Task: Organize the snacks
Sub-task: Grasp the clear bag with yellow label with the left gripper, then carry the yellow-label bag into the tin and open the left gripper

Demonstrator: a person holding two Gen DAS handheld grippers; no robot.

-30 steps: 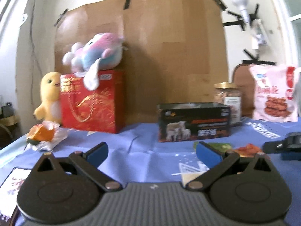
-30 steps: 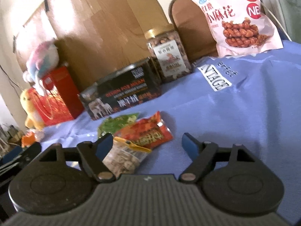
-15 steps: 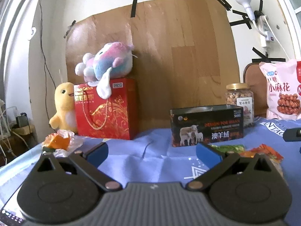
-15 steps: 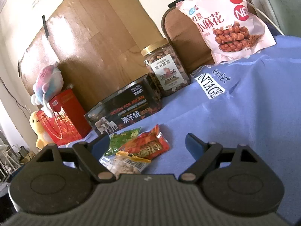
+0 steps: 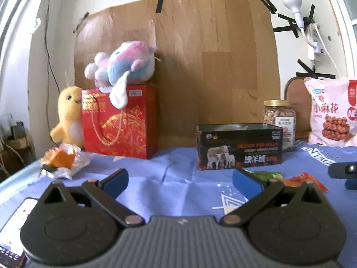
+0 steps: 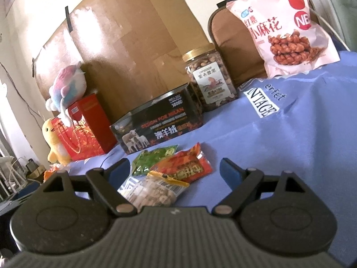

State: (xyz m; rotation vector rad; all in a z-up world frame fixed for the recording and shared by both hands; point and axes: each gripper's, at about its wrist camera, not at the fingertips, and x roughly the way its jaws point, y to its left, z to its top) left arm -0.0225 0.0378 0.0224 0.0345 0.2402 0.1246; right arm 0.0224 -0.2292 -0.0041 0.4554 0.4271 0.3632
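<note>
Three small snack packets lie on the blue cloth in front of my right gripper (image 6: 175, 170): a green one (image 6: 154, 159), a red one (image 6: 187, 167) and a clear one with a yellow top (image 6: 154, 192). The clear packet sits between the open jaws, untouched. Behind them stands an open black tin box (image 6: 156, 127) with sheep on its side. My left gripper (image 5: 180, 182) is open and holds nothing; the black tin box (image 5: 239, 149) is ahead to its right, with the green packet (image 5: 268, 175) and red packet (image 5: 305, 178) near its right finger.
A nut jar (image 6: 210, 82) and a large pink snack bag (image 6: 283, 24) stand at the back right. At the back left are a red gift bag (image 5: 118, 120), a plush toy (image 5: 122, 63) on it, a yellow chick (image 5: 68, 116) and an orange wrapped item (image 5: 61, 162). The right gripper's tip (image 5: 344, 170) shows at the edge.
Both views have shifted a little; the right gripper has come nearer the snack packets, so the clear packet now lies between its jaws. Nothing was grasped or moved on the cloth.
</note>
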